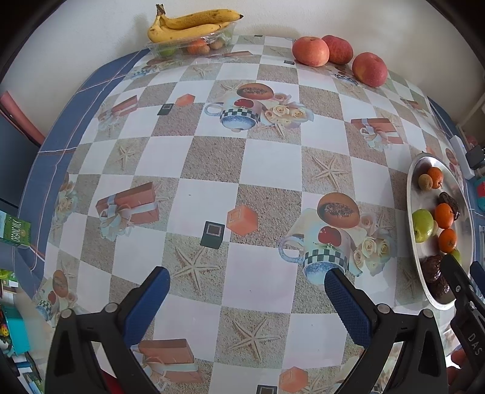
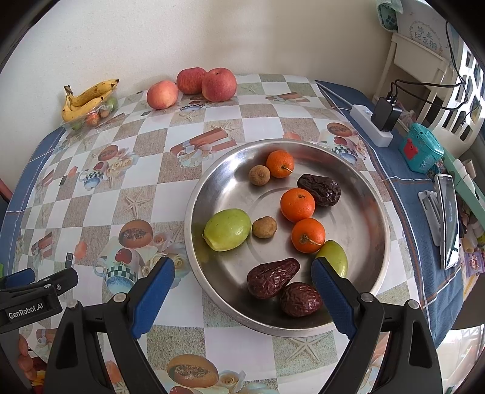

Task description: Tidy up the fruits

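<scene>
Both grippers hover spread wide with nothing between their blue pads: the right gripper point(image 2: 242, 278) hangs over the near rim of a round metal dish point(image 2: 379, 212), and the left gripper point(image 1: 247, 288) hangs above bare tablecloth to the dish's left. Inside the dish lie three small oranges point(image 2: 297, 204), two brown longans point(image 2: 264, 227), three wrinkled dark dates point(image 2: 271, 277) and two green fruits; the larger green fruit point(image 2: 227, 229) rests by the left wall, the smaller green fruit point(image 2: 335, 257) sits partly behind the right gripper's right finger. Two of the dates touch one another near the front edge, just ahead of the right gripper's pads. At the far edge of the table, against the wall, three red apples point(image 2: 206, 83) stand close together. Left of them a clear plastic tray point(image 1: 169, 48) carries a bunch of bananas point(image 1: 188, 25) on top of some smaller fruit. A checkered tablecloth point(image 1: 266, 169) printed with starfish, cups and gift boxes covers the table. Beyond the dish on the right lie a white power strip point(image 2: 371, 125) with a black adapter plugged in, a teal toy box point(image 2: 419, 148) and a phone point(image 2: 448, 221)
</scene>
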A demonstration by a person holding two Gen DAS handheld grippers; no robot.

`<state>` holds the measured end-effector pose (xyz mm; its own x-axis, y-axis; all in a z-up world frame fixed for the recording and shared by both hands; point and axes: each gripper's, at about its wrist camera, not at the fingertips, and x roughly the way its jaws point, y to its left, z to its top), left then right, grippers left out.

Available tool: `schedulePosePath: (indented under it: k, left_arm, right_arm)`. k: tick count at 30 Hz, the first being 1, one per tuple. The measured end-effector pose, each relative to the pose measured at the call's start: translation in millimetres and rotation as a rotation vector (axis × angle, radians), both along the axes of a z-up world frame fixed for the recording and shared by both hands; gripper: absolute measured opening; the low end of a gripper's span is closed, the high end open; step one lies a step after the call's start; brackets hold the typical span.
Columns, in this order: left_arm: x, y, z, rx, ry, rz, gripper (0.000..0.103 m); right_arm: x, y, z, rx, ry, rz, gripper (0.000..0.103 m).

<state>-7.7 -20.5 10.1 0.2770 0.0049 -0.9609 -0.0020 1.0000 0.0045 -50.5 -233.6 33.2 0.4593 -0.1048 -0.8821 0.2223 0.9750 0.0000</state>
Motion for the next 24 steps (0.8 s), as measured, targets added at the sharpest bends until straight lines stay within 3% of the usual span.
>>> schedulePosePath:
  k: [24]
  left_arm:
    - [-1,6,1,0.005,-0.007,0.02,0.103]
  right_arm:
    - [-2,-11,-2,0.03,0.019,-0.047,0.092]
